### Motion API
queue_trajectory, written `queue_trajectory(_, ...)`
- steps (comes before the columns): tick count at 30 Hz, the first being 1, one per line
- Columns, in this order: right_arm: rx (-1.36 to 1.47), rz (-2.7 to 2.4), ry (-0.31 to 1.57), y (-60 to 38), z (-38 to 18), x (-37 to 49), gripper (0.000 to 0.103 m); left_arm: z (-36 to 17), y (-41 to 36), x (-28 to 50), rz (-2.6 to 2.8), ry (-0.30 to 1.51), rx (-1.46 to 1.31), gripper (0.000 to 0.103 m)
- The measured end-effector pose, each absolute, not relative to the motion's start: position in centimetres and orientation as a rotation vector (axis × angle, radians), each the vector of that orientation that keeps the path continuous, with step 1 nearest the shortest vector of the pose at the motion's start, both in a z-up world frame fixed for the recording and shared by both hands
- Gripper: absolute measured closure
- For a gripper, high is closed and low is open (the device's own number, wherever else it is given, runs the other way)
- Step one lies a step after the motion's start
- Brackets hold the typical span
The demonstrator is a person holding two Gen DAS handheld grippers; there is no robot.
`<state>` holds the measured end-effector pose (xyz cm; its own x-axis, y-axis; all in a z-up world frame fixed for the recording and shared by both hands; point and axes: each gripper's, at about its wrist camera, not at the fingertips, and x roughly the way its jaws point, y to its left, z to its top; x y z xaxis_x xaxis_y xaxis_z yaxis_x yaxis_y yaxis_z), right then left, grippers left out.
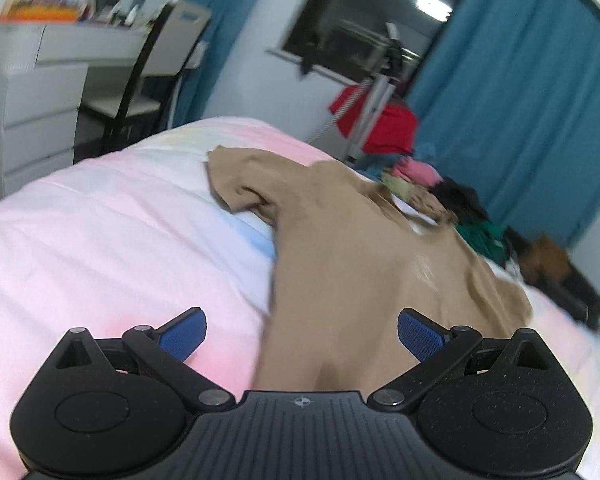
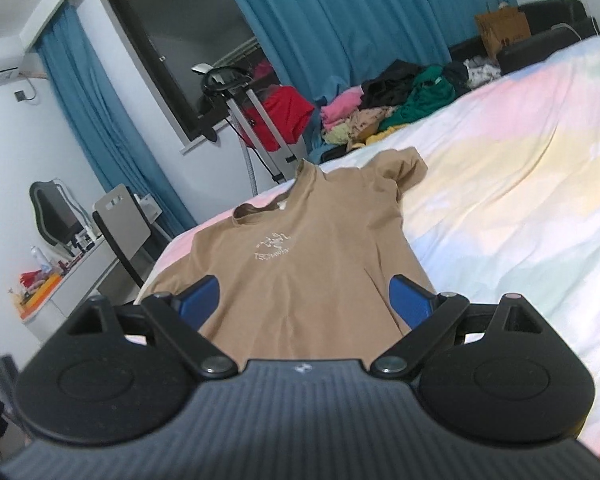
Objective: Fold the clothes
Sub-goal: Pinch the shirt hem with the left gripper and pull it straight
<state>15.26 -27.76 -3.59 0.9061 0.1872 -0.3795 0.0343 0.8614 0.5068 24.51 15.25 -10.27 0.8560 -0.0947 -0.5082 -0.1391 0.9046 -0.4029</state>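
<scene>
Currently the left hand-held gripper (image 1: 302, 334) and right hand-held gripper (image 2: 304, 300) are both spread wide, holding nothing. Beyond each, the tan T-shirt (image 2: 300, 264) lies front-up on the bed (image 2: 500, 200). Only the right view resolves its chest print; the left view is blurred. A clothes pile (image 2: 396, 104) lies beyond the shirt's collar.

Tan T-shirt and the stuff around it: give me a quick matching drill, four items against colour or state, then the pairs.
Items:
1. tan T-shirt
2. curtain
3. left gripper
4. clothes pile

States:
A. teal, hanging
B. open, empty
C. spread print-up on the bed
D. mixed colours, unfolded at the bed's far edge

Pairs: 1-C, 2-A, 3-B, 4-D
</scene>
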Motion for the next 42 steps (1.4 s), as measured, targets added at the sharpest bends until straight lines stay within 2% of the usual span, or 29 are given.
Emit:
queue_trajectory(6,0.586,0.072,0.495,-28.1,-6.1,19.5,0.010,-11.0,19.2,34.1,0.114,0.524,-0.542,0.000)
queue_trajectory(11,0.625,0.034,0.536,-28.8,-8.6,23.3,0.010,-11.6,20.9,41.8,0.252,0.509,-0.488,0.001)
queue_trajectory(16,0.679,-0.037,0.564,-30.2,-11.0,25.8,0.010,-12.4,23.7,47.4,0.333,0.501,-0.545,0.007)
queue_trajectory(20,0.698,-0.085,0.529,-31.4,-11.6,26.9,0.010,-12.7,24.2,50.4,0.337,0.548,-0.477,0.018)
queue_trajectory(22,0.708,-0.080,0.538,-31.5,-11.9,27.1,0.010,-12.1,23.2,51.5,0.351,0.580,-0.363,0.046)
queue_trajectory(24,0.710,-0.071,0.549,-31.3,-12.1,26.8,0.010,-11.3,22.5,52.8,0.302,0.604,-0.322,0.085)
queue_trajectory(25,0.699,-0.074,0.550,-31.1,-12.2,26.6,0.010,-10.8,22.0,53.4,0.278,0.622,-0.285,0.096)
queue_trajectory(26,0.690,-0.075,0.557,-30.9,-12.3,26.6,0.010,-10.1,21.2,54.0,0.274,0.630,-0.213,0.099)
queue_trajectory(34,0.664,-0.063,0.561,-30.5,-12.1,27.1,0.010,-5.0,16.9,58.3,0.433,0.502,0.172,0.100)
queue_trajectory(37,0.654,-0.060,0.564,-30.2,-12.3,27.4,0.010,-5.5,15.9,59.3,0.420,0.520,0.163,0.092)
queue_trajectory(38,0.647,-0.058,0.566,-30.1,-12.3,27.5,0.010,-5.8,15.7,59.3,0.422,0.533,0.146,0.087)
queue_trajectory(39,0.640,-0.055,0.566,-30.0,-12.3,27.5,0.009,-6.1,15.5,59.0,0.423,0.547,0.119,0.066)
queue_trajectory(41,0.625,-0.050,0.566,-29.9,-12.3,27.5,0.009,-6.6,15.3,58.2,0.422,0.570,0.063,0.043)
queue_trajectory(42,0.619,-0.047,0.566,-29.8,-12.3,27.6,0.009,-6.7,15.6,56.8,0.409,0.579,0.032,0.039)
